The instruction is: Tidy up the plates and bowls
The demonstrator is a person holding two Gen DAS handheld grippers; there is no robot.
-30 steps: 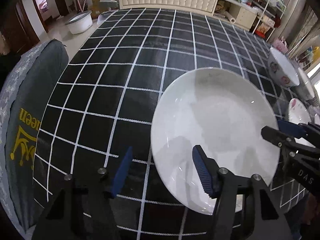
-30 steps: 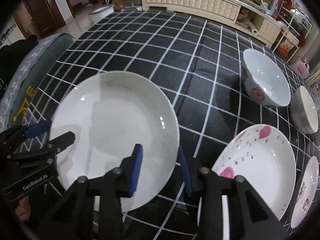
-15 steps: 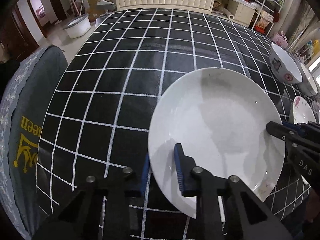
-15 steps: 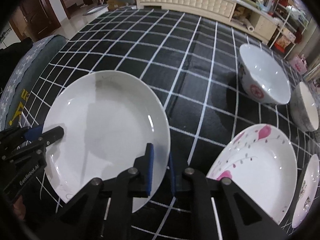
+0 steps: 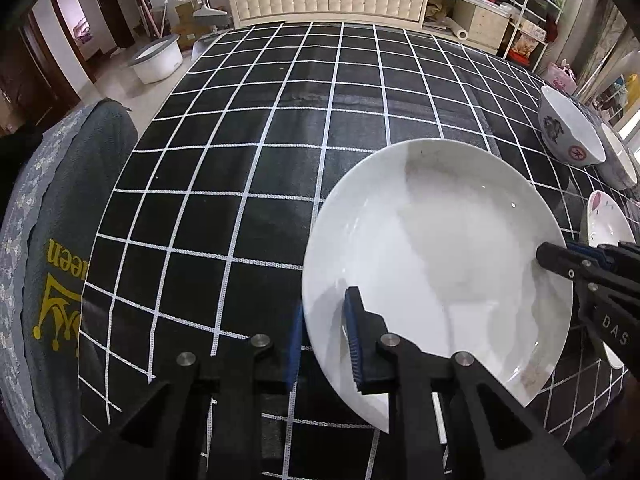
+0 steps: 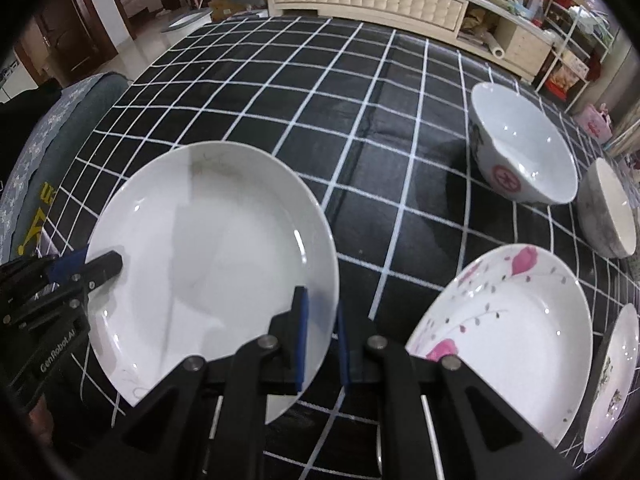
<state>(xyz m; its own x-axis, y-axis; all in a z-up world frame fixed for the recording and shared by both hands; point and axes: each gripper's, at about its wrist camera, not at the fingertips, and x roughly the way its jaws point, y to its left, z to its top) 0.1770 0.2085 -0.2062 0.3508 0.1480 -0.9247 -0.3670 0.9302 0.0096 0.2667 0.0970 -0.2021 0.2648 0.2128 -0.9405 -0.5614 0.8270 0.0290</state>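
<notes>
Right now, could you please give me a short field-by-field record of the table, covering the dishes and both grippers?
surface: table with black white-grid cloth
held item: plain white plate, gripped on opposite rims
left gripper: jaws just closed, shut on the plate's left rim
right gripper: jaws just closed, shut on the plate's right rim
bowls: white bowl with red mark; grey bowl beside it
other plates: pink-flowered plate; small patterned plate at the right edge
stacking: none yet

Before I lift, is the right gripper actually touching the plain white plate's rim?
Touching. In the right wrist view the right gripper has one blue pad inside and one outside the plain white plate's rim, closed onto it with no gap showing.
</notes>
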